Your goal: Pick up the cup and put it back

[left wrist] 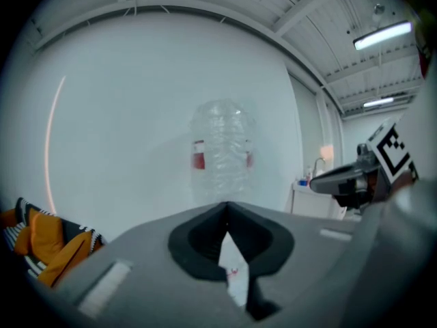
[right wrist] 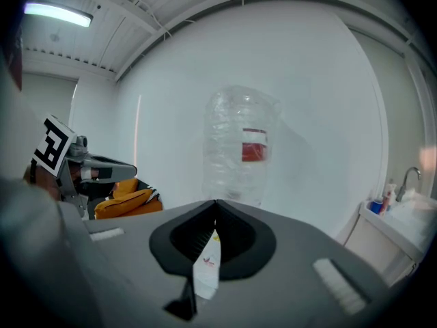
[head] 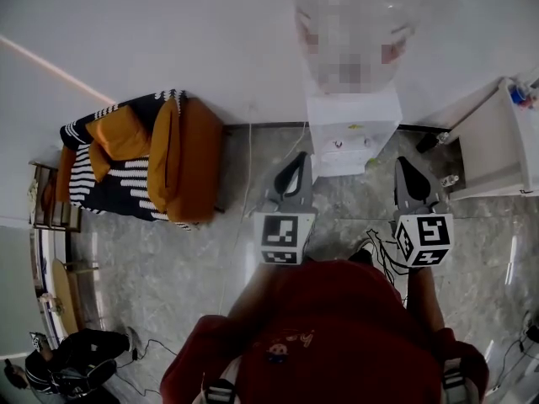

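White water dispenser (head: 352, 133), with one clear bottle (left wrist: 222, 149) on top, stood against the wall (head: 210, 40), one orange-and-striped armchair (head: 143, 158) to its left and one white counter (head: 497, 137) to its right. Both tools faced it: left gripper (left wrist: 226, 209) and right gripper (right wrist: 216, 205) each had jaws pressed together, holding nothing. Where the cup was, no view showed.

You face a white wall (head: 168, 32) with a water dispenser (head: 352, 129) against it. To your left sits an orange armchair (head: 198, 162) with a striped throw (head: 82, 178), on a grey marbled floor (head: 168, 268); strip lights (left wrist: 382, 35) glow overhead.
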The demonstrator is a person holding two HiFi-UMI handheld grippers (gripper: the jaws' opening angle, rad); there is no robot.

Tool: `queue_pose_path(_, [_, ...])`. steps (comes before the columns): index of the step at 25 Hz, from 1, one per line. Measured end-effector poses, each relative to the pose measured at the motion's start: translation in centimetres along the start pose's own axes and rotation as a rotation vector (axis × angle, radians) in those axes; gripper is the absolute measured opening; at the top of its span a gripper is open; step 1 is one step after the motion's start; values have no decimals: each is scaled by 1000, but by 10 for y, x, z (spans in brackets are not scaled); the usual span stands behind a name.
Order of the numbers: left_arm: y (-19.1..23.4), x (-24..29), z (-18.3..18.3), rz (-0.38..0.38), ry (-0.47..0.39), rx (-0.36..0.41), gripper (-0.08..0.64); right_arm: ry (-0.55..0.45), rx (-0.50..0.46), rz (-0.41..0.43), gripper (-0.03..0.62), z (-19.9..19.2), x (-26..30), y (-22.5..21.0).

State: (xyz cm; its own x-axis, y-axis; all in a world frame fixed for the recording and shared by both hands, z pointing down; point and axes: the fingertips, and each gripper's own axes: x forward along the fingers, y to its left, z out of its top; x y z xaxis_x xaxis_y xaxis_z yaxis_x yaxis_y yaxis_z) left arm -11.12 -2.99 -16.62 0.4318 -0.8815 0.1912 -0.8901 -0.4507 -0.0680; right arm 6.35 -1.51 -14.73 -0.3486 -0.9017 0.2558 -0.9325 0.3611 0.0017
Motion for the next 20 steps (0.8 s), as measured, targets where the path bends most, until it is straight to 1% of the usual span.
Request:
queue_pose_path(10, [6,3,1,0,-5,13,0,-6,-4,5,2,2,9,3])
queue_pose_path(20, [-1,6,-3,-14,4,17,0,1,10,5,2,-4,5,-3])
